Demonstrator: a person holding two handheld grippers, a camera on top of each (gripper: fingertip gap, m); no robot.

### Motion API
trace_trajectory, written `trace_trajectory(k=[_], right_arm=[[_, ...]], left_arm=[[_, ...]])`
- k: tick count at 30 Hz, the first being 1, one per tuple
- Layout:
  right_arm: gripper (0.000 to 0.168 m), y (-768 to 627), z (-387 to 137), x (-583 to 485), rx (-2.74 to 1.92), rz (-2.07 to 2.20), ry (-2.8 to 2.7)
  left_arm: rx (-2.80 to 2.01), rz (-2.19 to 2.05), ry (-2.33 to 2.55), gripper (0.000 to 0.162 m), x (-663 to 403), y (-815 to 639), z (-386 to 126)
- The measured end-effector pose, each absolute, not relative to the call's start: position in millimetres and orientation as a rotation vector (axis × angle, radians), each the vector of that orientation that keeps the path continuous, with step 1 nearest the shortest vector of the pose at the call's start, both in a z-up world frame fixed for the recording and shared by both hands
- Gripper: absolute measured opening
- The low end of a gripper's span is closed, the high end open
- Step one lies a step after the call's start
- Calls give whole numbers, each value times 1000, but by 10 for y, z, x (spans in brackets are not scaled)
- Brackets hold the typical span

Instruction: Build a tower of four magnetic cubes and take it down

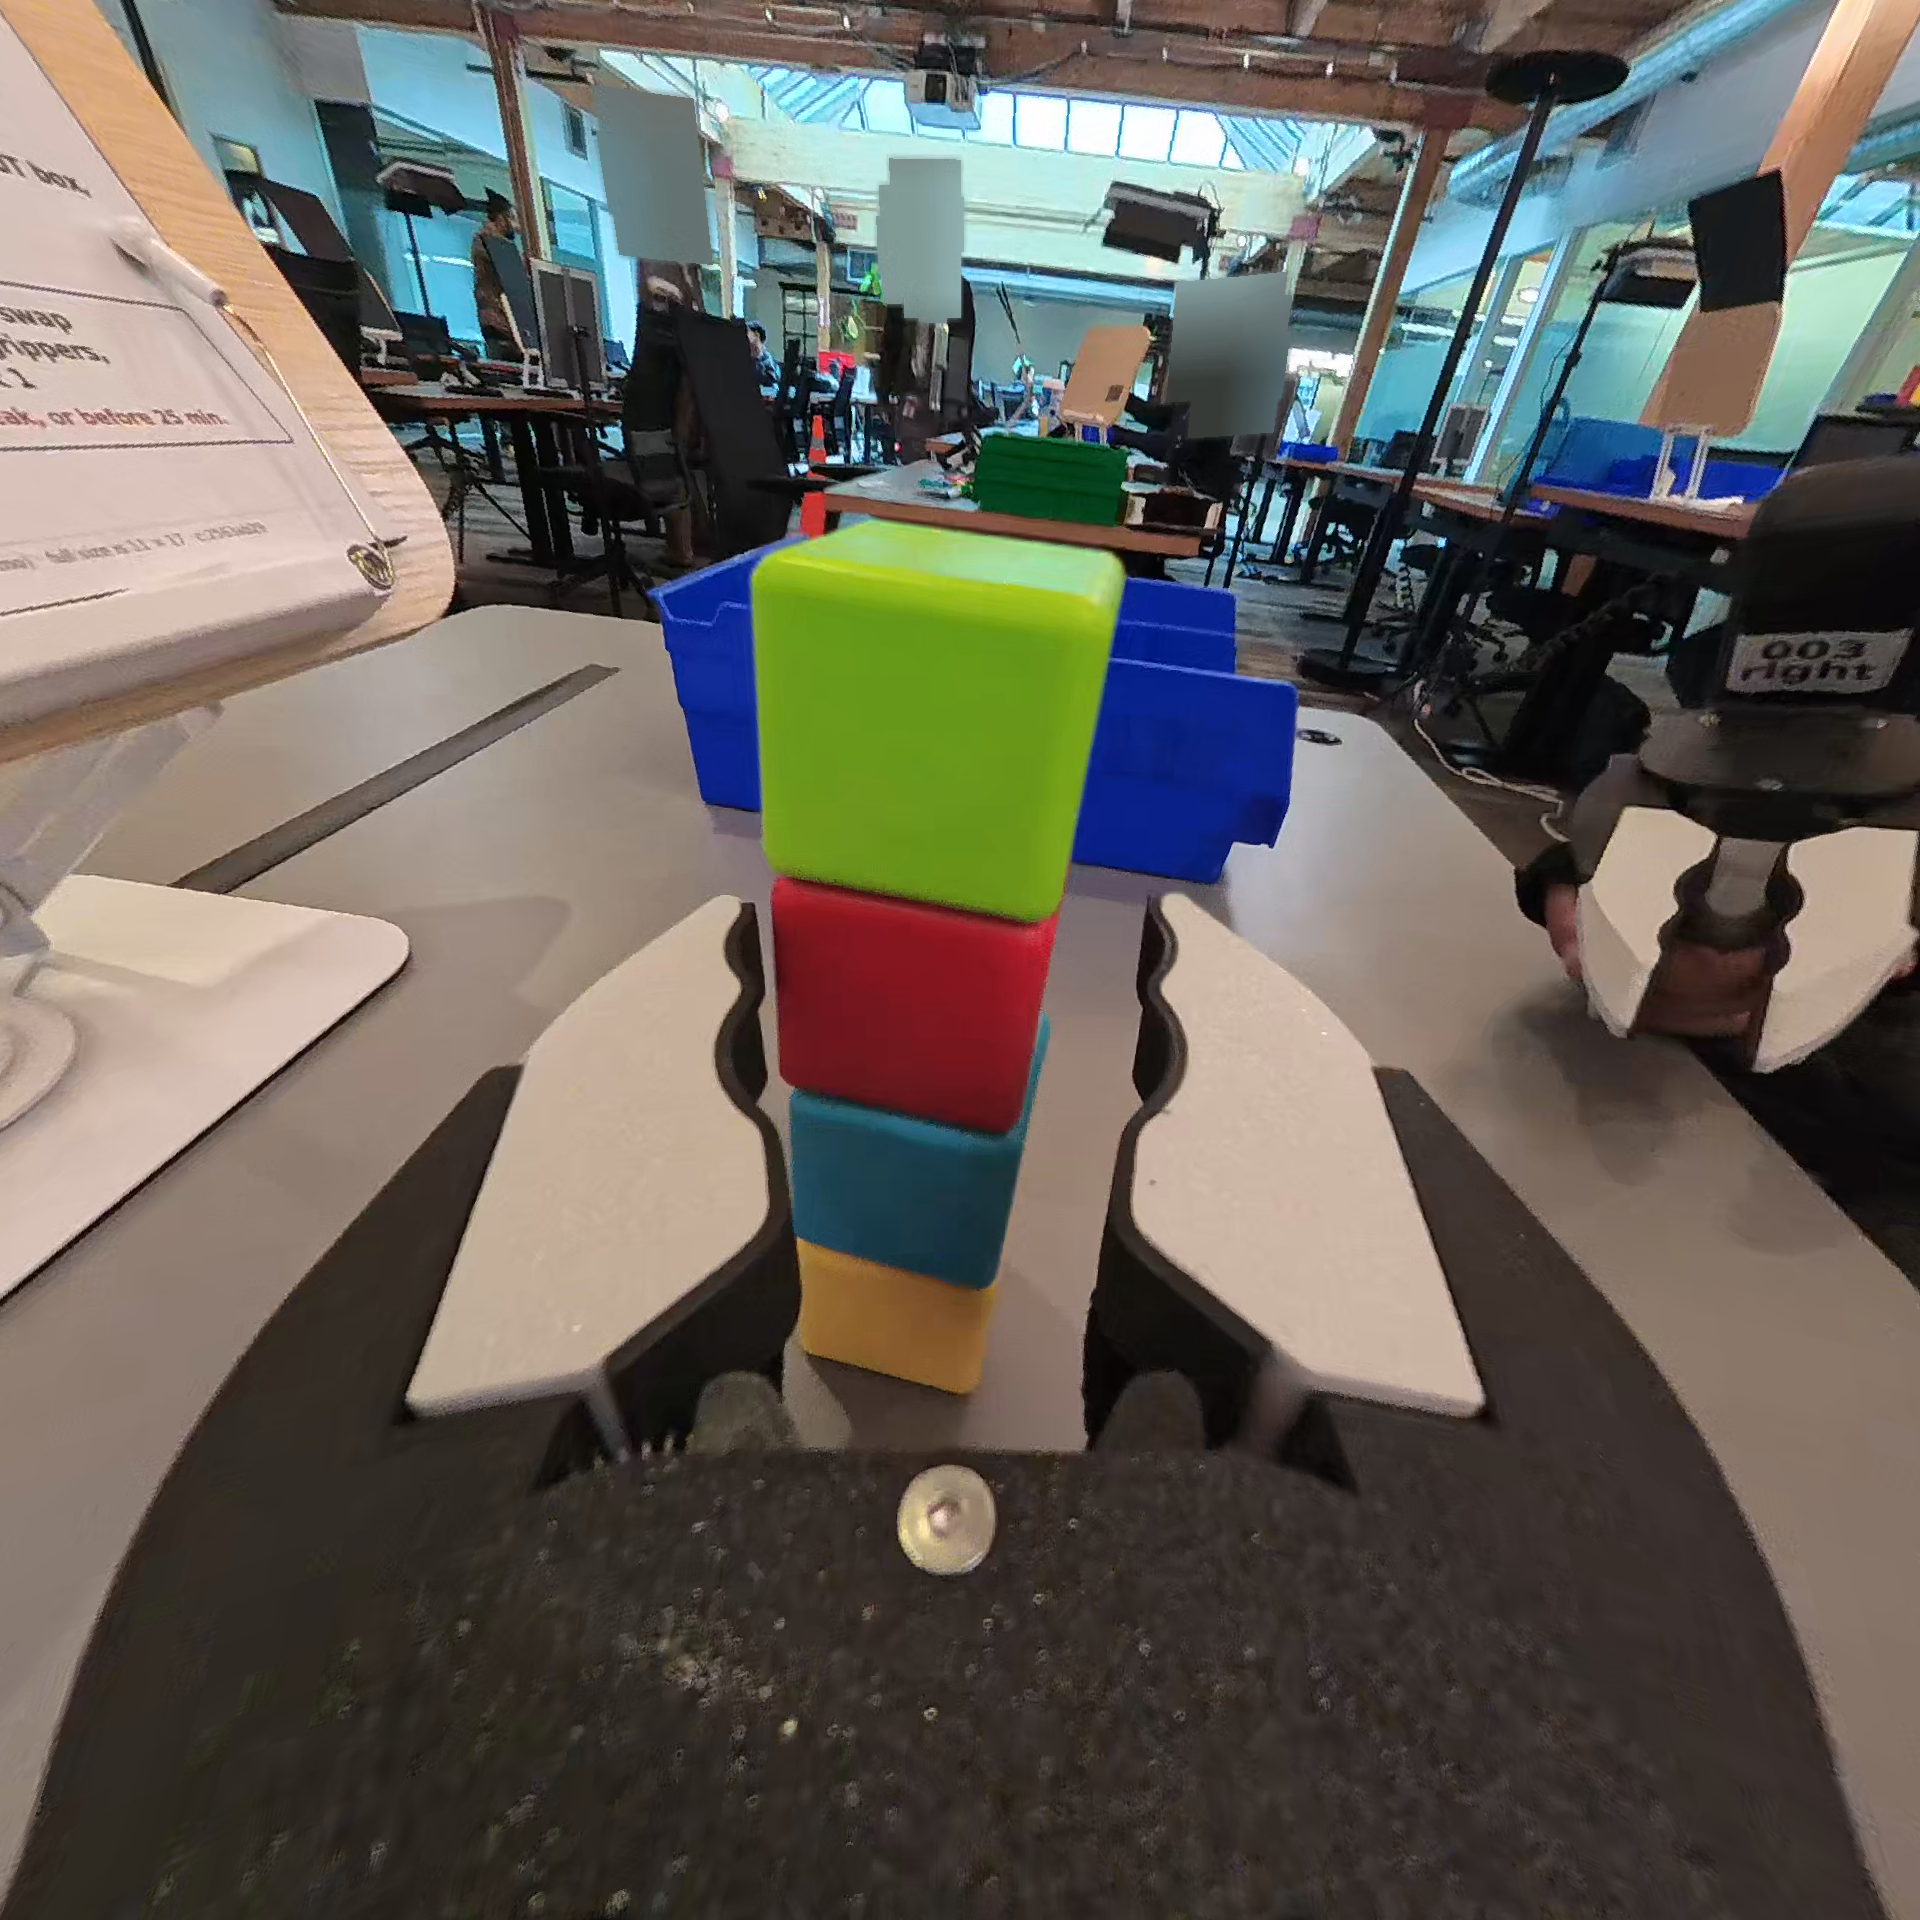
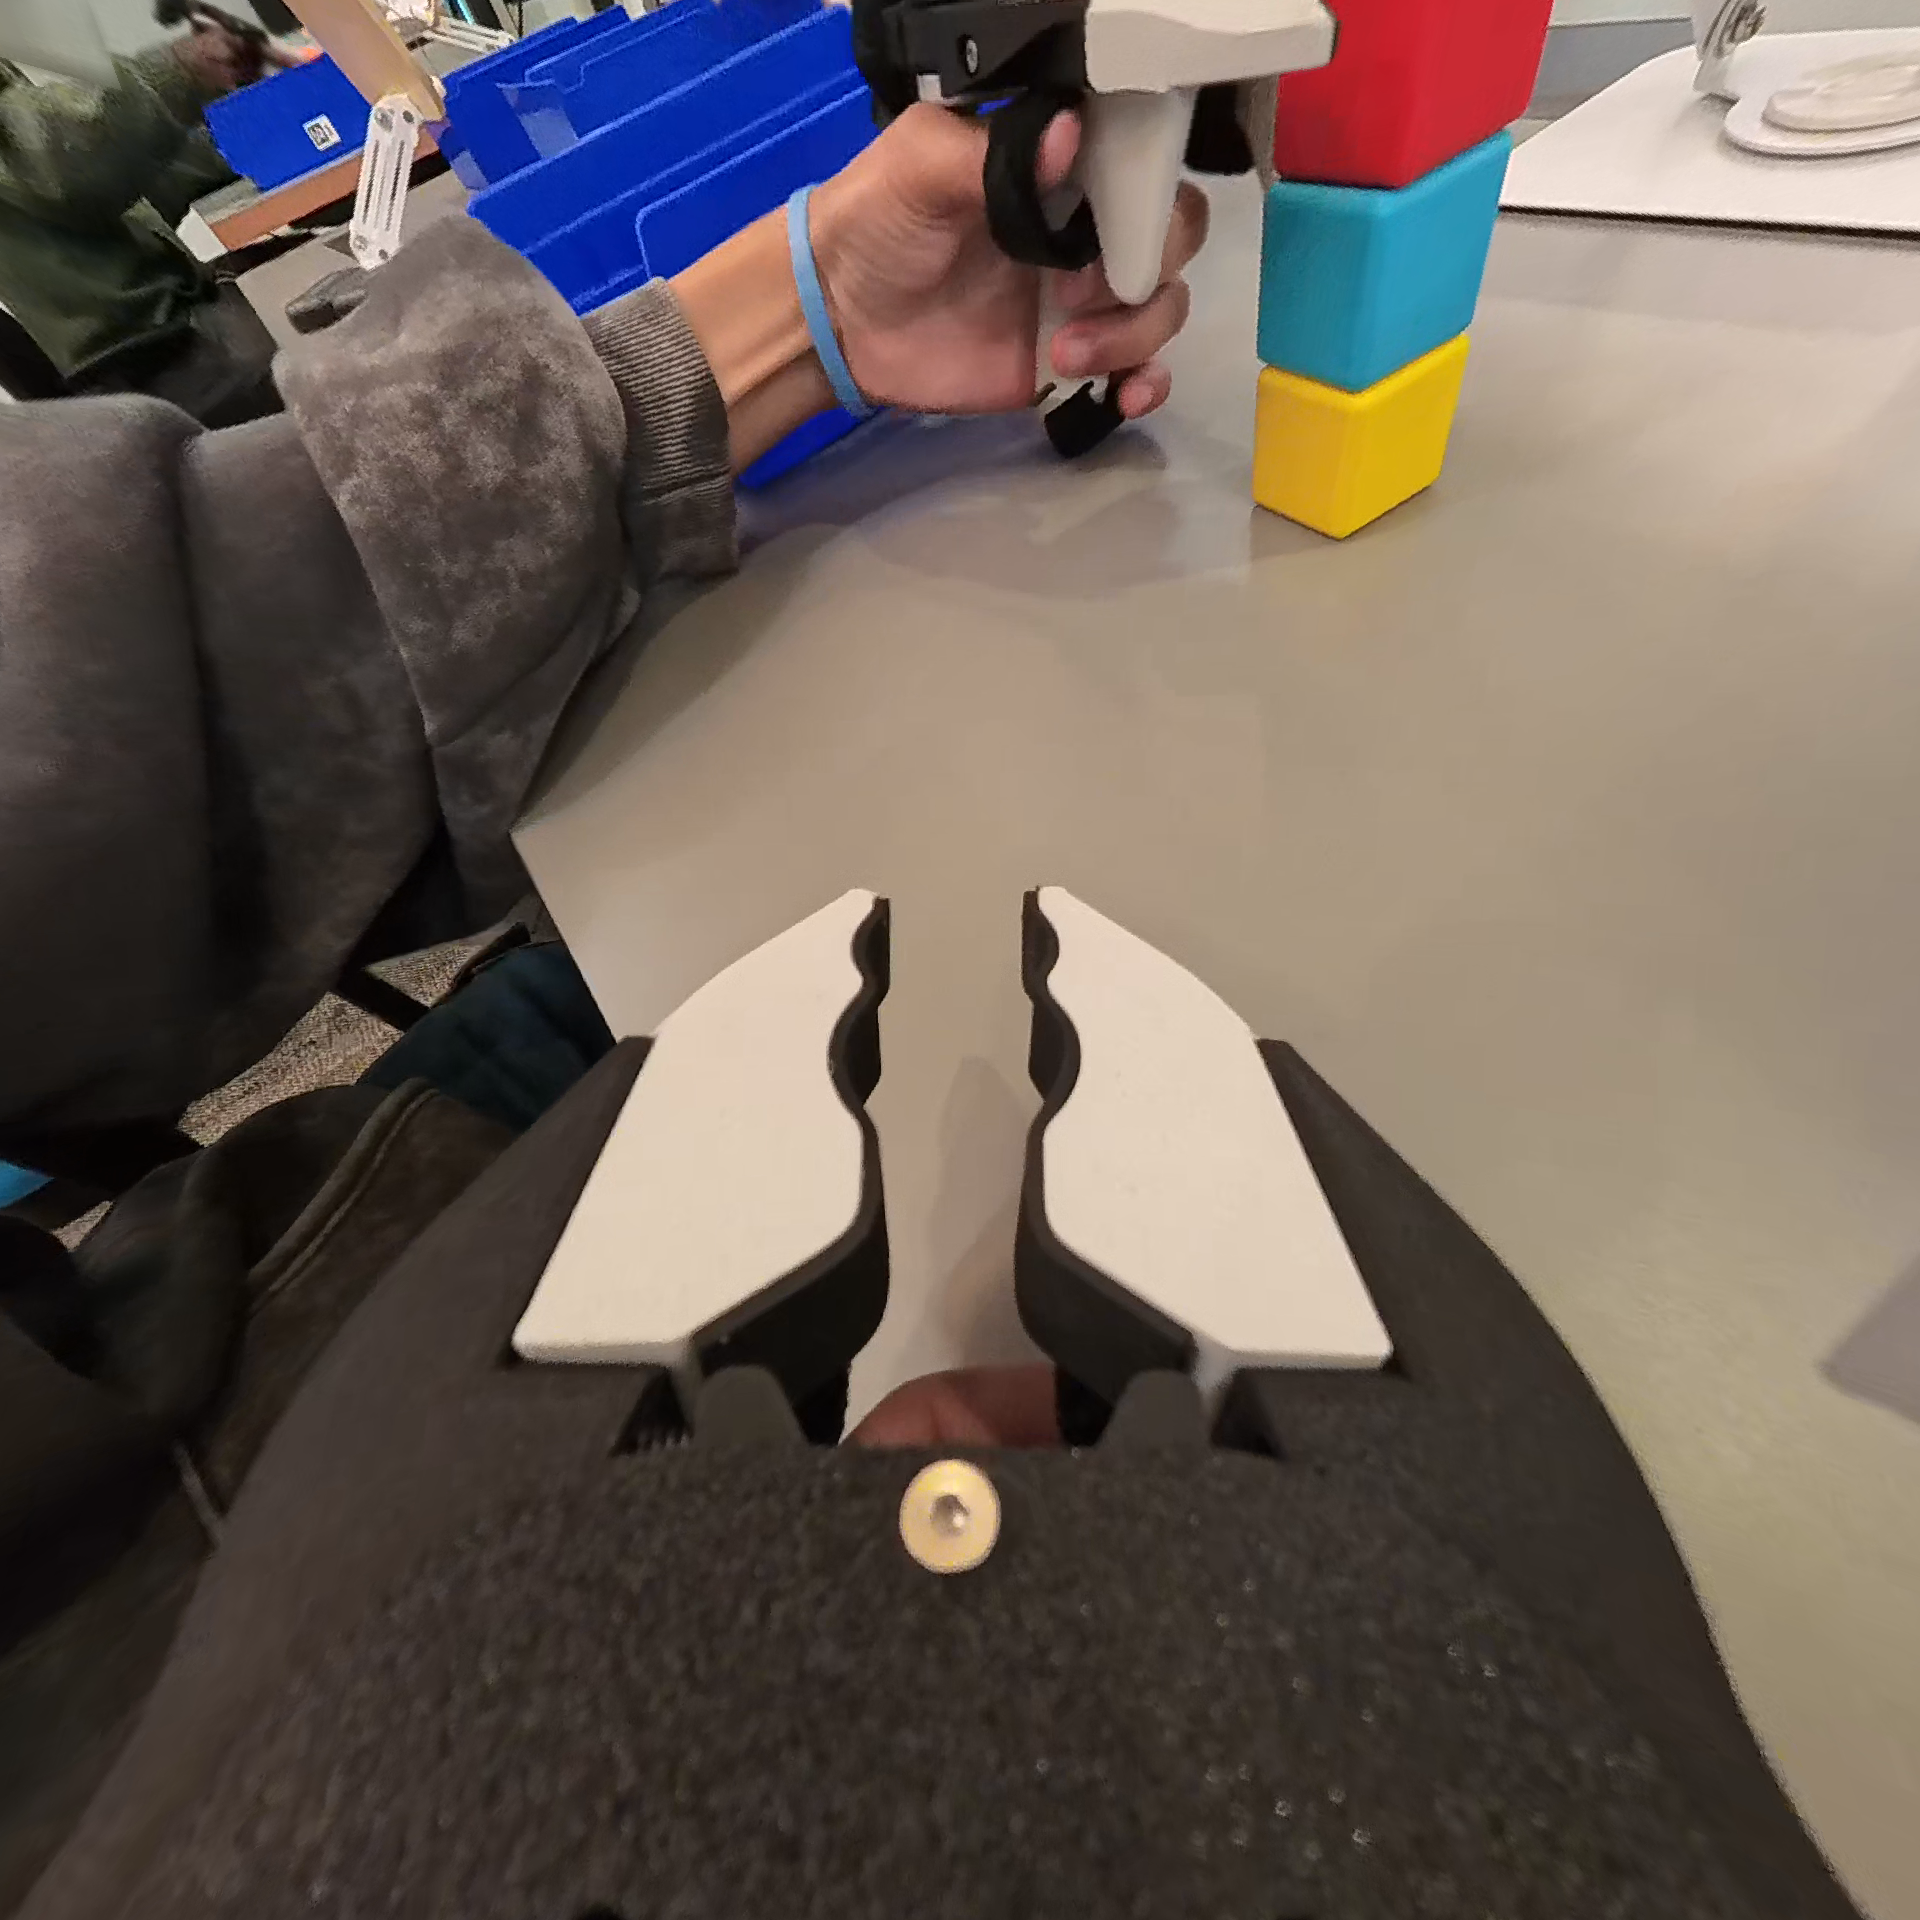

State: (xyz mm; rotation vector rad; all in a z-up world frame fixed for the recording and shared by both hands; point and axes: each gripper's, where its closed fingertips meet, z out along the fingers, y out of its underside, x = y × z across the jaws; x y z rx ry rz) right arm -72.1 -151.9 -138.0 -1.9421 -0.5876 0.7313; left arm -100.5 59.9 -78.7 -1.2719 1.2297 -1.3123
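An open lab-like workshop: long desks [image 1: 499,400] at 11 o'clock, camera stands [image 1: 1455,353], blue bins [image 1: 1174,758], exposed wooden beams [image 1: 1039,42].

In the right wrist view, the red plastic cube [image 2: 1408,88] is cut off at twelve o'clock, and the lime-green cube above it is lost entirely. Grey patches are laid over distant figures in the left wrist view.

The tower [image 1: 909,935] stands between my left claw [image 1: 945,935] fingers, gaps on both sides. Blue bins [image 1: 1184,748] block the far side. The counter [image 2: 1351,831] before my right claw [image 2: 956,914] is free.
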Motion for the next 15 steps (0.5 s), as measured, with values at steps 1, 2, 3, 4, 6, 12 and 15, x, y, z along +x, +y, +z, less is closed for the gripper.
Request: trace_trajectory(k=[1, 2, 3, 4, 6, 12, 15], right_arm=[[24, -1519, -1378, -721, -1942, 738, -586], [24, -1517, -1377, -719, -1943, 744, -582], [24, -1515, -1375, -716, -1943, 751, -578], [24, -1514, -1374, -713, -1943, 756, -575], [24, -1513, -1369, -710, -1942, 768, -569], [24, -1521, -1283, -711, -1908, 858, -556], [26, -1401, -1089, -578, -1881, 799, -562]], left_arm=[[-1277, -1301, 1244, 71, -978, 619, -803], [-1284, -1290, 1261, 72, -949, 636, -823], [-1291, -1287, 1279, 73, -918, 646, -843], [-1295, -1288, 1290, 74, -891, 653, -855], [-1288, -1303, 1315, 63, -860, 639, -866], [-1211, -1295, 1363, 54, -869, 556, -856], [-1225, -1271, 1332, 54, -868, 580, -857]])
